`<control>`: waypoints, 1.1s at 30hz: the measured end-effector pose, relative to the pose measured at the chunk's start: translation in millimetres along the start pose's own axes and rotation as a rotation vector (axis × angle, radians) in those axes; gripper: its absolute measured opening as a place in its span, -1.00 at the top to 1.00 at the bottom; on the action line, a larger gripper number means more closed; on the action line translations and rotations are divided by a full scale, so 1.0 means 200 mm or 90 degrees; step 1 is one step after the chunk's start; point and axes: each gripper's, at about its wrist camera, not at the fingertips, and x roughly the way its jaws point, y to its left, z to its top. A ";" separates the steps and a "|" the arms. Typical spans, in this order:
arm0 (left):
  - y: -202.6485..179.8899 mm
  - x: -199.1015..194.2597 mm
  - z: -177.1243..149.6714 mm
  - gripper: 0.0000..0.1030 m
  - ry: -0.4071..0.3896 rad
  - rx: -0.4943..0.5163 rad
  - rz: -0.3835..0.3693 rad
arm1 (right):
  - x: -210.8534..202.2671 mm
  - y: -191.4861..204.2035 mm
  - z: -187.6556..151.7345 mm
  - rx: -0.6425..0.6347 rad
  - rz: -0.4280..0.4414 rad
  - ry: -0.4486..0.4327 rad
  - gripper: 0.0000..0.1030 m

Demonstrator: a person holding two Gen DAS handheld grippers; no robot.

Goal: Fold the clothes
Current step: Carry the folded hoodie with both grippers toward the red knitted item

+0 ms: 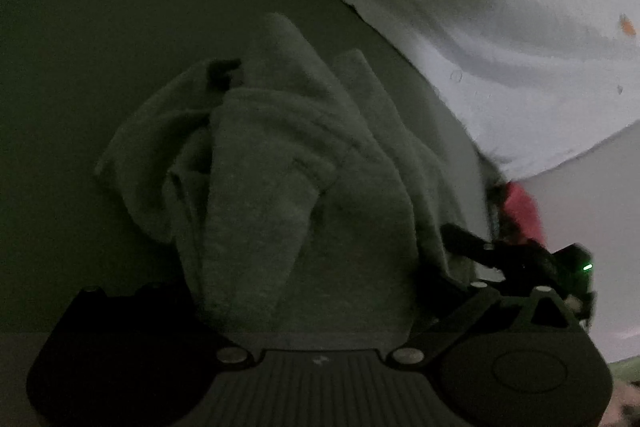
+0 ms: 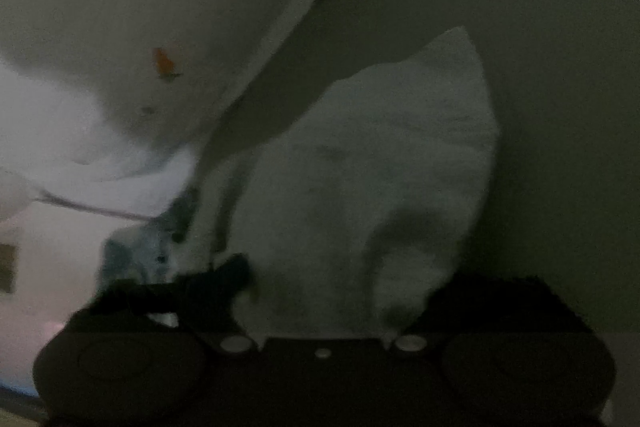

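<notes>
Both views are dim and blurred, so much stays uncertain. In the left wrist view a grey garment [image 1: 280, 187] hangs bunched in front of the left gripper [image 1: 304, 311], rising from between its arms toward 12 o'clock against an olive wall [image 1: 100, 47]; cloth fills the gap and hides the fingertips, so I judge the jaws clamped on it, though the tips cannot be seen. A dark tab [image 1: 224, 73] sits on the fabric near 11 o'clock. The right gripper [image 1: 520, 259] shows at 4 o'clock with a green light, just beside the cloth's edge. In the right wrist view the same garment [image 2: 380, 187] billows up from between the right gripper's [image 2: 324, 307] arms toward 1 o'clock; again the fingers are buried, so whether they pinch it I cannot tell for sure, but it looks held. A pale sheet or ceiling [image 2: 120, 7] with an orange mark [image 2: 162, 61] fills 10 o'clock. The garment's long axis seems to run from the grippers away toward 12 o'clock, crumpled rather than flat. The step in hand looks like lifting and spreading: to do it well, draw the two grips apart evenly until the held edge is taut, keep them level, and let the folds drop out before laying it down.
</notes>
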 end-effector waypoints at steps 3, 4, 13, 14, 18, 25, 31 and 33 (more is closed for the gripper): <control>-0.02 -0.02 -0.02 -0.74 0.005 -0.010 -0.028 | -0.05 0.01 -0.10 0.081 0.019 -0.015 -0.09; -0.02 -0.04 -0.04 -0.68 0.008 -0.008 -0.034 | -0.07 0.02 -0.15 0.102 0.027 -0.020 -0.02; -0.21 -0.15 -0.38 -0.60 0.058 0.069 -0.082 | -0.43 0.22 -0.53 0.061 0.013 -0.072 0.27; -0.23 -0.15 -0.40 -0.58 0.064 0.068 -0.090 | -0.48 0.24 -0.56 0.050 0.004 -0.083 0.28; -0.32 -0.20 -0.45 -0.56 0.075 0.104 -0.118 | -0.64 0.32 -0.68 0.036 -0.012 -0.136 0.29; -0.62 -0.18 -0.48 -0.56 0.097 0.196 -0.192 | -0.99 0.39 -0.82 0.049 -0.045 -0.269 0.30; -1.12 0.01 -0.47 -0.56 0.098 0.291 -0.243 | -1.41 0.21 -0.80 0.074 -0.034 -0.396 0.30; -1.31 0.08 -0.48 -0.56 0.084 0.319 -0.257 | -1.56 0.10 -0.73 0.071 -0.018 -0.428 0.30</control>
